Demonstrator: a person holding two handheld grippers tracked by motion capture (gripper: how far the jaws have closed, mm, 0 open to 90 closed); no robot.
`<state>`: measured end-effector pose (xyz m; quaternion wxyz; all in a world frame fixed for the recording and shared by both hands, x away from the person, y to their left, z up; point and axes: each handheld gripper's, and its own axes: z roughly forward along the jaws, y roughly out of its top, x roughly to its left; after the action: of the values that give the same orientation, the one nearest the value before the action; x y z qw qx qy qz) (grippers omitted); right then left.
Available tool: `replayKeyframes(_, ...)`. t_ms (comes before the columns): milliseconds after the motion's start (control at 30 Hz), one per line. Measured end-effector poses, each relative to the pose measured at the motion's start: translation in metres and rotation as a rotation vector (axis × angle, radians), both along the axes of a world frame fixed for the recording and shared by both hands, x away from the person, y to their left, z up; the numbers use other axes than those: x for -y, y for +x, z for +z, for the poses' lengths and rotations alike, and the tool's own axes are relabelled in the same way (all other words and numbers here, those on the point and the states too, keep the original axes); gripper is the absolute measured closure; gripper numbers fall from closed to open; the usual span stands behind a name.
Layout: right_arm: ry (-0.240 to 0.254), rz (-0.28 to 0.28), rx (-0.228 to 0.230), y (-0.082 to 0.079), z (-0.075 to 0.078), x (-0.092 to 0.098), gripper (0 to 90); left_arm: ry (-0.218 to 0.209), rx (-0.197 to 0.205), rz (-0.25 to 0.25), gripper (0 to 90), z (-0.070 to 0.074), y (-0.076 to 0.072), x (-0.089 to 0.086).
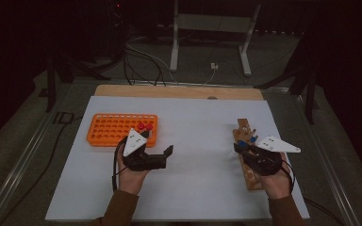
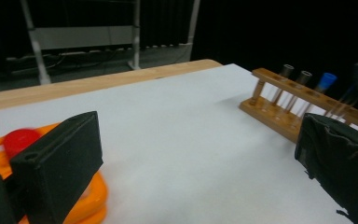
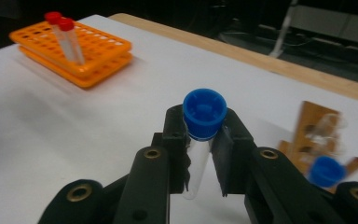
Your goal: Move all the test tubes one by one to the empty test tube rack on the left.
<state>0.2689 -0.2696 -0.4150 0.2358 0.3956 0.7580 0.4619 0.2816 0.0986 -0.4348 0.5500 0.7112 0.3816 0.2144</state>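
1. A blue-capped tube (image 3: 200, 140) is being gripped just below its cap by the right tool (image 3: 204, 154), above the wooden rack (image 1: 247, 155).
2. Its long axis is being kept upright, cap up.
3. The left tool (image 1: 158, 153) is being held wide, empty, beside the orange rack (image 1: 108, 129) on the counter (image 1: 193, 141).

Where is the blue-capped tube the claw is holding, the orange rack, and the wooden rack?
blue-capped tube (image 3: 204, 112), right gripper view, on its blue cap.
orange rack (image 1: 113, 128), high view, on its holed top.
wooden rack (image 2: 279, 116), left gripper view, on its lower front rail.
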Motion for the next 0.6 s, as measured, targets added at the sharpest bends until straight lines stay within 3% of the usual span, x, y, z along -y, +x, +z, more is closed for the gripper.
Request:
replayKeyframes(233, 0.051, 0.023, -0.030, 0.002, -0.001, -0.009, 76.6, 0.038, 0.028, -0.081, 1.7, -0.004, 0.000, 0.028)
replayKeyframes(400, 0.049, 0.042, -0.028, 0.002, 0.000, -0.017, 76.5, 0.051, 0.056, -0.128, 1.7, -0.008, -0.001, 0.049)
replayKeyframes(600, 0.045, 0.066, -0.032, 0.002, -0.002, -0.027, 76.5, 0.056, 0.019, -0.166, 1.7, -0.010, 0.000, 0.070)
